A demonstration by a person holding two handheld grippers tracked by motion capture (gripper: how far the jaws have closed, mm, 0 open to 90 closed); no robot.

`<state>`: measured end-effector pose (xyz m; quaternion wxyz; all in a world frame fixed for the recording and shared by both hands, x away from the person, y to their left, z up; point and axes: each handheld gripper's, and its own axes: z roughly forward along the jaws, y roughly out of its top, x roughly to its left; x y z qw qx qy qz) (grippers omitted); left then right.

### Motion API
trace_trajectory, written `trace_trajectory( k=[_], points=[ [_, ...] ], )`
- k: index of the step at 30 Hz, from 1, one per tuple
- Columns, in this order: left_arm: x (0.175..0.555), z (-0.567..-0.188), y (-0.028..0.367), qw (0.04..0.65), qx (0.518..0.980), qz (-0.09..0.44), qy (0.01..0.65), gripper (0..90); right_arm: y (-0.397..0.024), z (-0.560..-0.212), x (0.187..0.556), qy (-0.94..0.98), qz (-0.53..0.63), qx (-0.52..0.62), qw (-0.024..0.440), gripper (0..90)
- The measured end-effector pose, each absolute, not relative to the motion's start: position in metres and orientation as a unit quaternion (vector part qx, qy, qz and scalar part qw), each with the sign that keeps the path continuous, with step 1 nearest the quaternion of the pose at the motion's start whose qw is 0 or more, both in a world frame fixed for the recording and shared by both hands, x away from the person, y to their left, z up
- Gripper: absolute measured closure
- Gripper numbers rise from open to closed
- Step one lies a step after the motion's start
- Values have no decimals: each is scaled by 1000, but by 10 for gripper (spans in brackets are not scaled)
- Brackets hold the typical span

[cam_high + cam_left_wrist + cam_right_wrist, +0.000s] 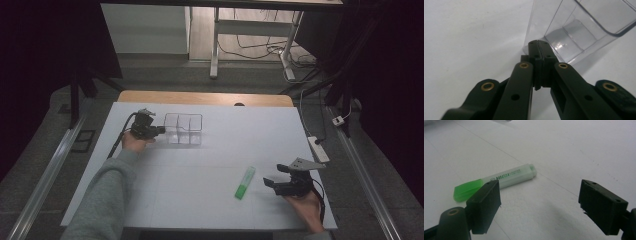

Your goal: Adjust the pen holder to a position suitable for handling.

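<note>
High view, left claw: the left claw [159, 131] sits at the far left of the white tabletop [220, 165], its tip right at the left wall of a clear plastic box [183, 129] with compartments.
High view, right claw: the right claw [272, 177] rests near the front right edge, jaws spread and pointing left toward a green highlighter [245, 182] lying flat just beside it, apart from it.
Left gripper view: the left claw [538, 44] has its jaws pressed together with nothing between them; the tips are at the bottom corner of the clear box [579, 27], contact cannot be told.
Right gripper view: the right claw [540, 202] stands wide, holding nothing; the highlighter [499, 181] lies on the tabletop beyond the left jaw, cap end to the left.
</note>
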<state>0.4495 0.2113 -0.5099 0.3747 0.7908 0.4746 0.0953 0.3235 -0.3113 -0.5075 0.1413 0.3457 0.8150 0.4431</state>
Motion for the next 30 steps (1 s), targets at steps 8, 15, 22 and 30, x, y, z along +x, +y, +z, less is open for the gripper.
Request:
trace_trajectory(
  k=[8,15,22,30],
  points=[
    [449,-510,202,371,795,91,471,891,-311,-508,324,815,444,346,139,178],
    [451,-509,192,364,801,90,467,891,-310,-508,324,817,441,343,138,184],
    [456,-508,172,359,811,88,454,890,-310,-508,324,818,441,343,137,183],
    [460,-508,152,361,816,79,446,890,-309,-509,324,820,439,340,136,183]
  ],
)
